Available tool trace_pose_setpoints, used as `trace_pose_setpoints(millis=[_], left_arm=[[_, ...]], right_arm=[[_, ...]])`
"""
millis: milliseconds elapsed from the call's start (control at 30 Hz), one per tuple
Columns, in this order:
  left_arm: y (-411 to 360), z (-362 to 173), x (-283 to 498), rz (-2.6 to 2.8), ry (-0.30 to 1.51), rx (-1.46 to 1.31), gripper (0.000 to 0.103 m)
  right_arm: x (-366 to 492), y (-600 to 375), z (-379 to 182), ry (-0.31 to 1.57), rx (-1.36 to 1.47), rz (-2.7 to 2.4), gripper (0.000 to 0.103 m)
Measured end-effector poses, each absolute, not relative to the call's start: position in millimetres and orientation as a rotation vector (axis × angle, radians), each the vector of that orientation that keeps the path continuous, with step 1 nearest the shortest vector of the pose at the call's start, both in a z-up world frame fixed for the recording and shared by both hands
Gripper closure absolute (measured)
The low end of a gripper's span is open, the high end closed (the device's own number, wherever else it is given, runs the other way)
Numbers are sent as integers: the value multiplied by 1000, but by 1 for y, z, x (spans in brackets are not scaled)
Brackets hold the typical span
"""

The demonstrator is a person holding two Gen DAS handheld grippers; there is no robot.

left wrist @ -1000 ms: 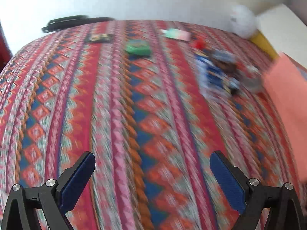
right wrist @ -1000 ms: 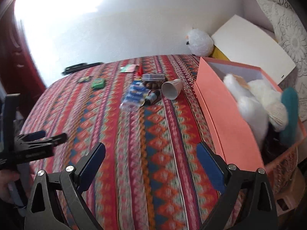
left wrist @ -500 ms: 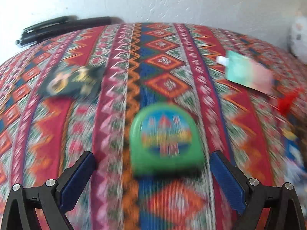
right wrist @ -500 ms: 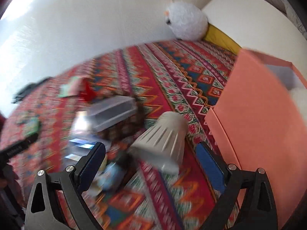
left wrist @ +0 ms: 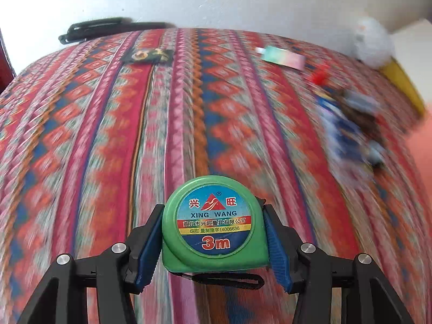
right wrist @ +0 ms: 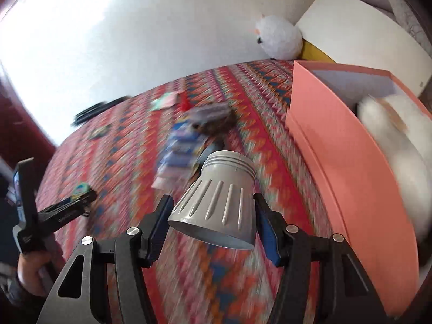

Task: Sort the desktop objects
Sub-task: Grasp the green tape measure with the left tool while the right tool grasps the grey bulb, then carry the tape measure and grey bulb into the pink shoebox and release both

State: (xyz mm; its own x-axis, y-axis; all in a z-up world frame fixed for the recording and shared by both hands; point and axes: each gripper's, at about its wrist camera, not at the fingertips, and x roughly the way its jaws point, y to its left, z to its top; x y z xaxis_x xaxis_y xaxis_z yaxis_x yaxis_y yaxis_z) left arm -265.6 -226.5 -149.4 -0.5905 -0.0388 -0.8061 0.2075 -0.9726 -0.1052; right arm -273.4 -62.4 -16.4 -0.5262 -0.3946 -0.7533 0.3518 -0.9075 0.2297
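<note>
The desk (left wrist: 113, 145), covered by a red, pink and blue patterned woven cloth, is filling both views and is blurred by motion.

The open salmon-pink cardboard box (right wrist: 348, 167) is sitting at 3 o'clock in the right wrist view, with white fluffy contents (right wrist: 405, 156) lying inside it. A white plush bird (right wrist: 279, 39) is resting at 1 o'clock beyond the box, against the wall.

The right claw (right wrist: 213, 222) is pinching a grey ribbed plastic cup (right wrist: 218, 202) by its sides, both blue pads pressing on it; the cup is lying tilted, with its open mouth facing the camera, at 6 o'clock in that view, above the cloth. Whether it is touching the cloth cannot be told.

The left claw (left wrist: 214, 240) is pinching a green round-cornered tape measure (left wrist: 213, 224) labelled "3m", its face turned up toward the camera and its black wrist strap hanging below. It is sitting at 6 o'clock in the left wrist view; contact with the cloth cannot be told.

A blurred cluster of blue packets (right wrist: 181, 154) and dark items is lying at 12 o'clock beyond the cup. A pale green and pink card (left wrist: 283, 57) is lying at 1 o'clock in the left wrist view, a small dark patterned packet (left wrist: 148, 55) at 11 o'clock, and a small red object (left wrist: 320, 74) near the card.
</note>
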Motion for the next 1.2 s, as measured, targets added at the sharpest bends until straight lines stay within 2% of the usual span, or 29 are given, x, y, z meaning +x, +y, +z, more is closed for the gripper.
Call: trace_pose_setpoints(millis=[333, 600, 800, 933, 1200], left_arm=[[-152, -90, -101, -2868, 148, 1317, 44], [-59, -70, -58, -3032, 72, 1352, 44], [14, -39, -70, -3167, -4, 1340, 44], [63, -7, -107, -3258, -96, 1281, 44], [133, 32, -227, -3328, -181, 1200, 44]], right_arm=[[-87, -10, 7, 2, 1173, -2336, 41], [-67, 76, 26, -50, 1157, -2463, 41], [-58, 144, 40, -97, 1143, -2568, 41], [-52, 189, 50, -129, 1132, -2637, 41], [-153, 231, 94, -188, 998, -2745, 41]])
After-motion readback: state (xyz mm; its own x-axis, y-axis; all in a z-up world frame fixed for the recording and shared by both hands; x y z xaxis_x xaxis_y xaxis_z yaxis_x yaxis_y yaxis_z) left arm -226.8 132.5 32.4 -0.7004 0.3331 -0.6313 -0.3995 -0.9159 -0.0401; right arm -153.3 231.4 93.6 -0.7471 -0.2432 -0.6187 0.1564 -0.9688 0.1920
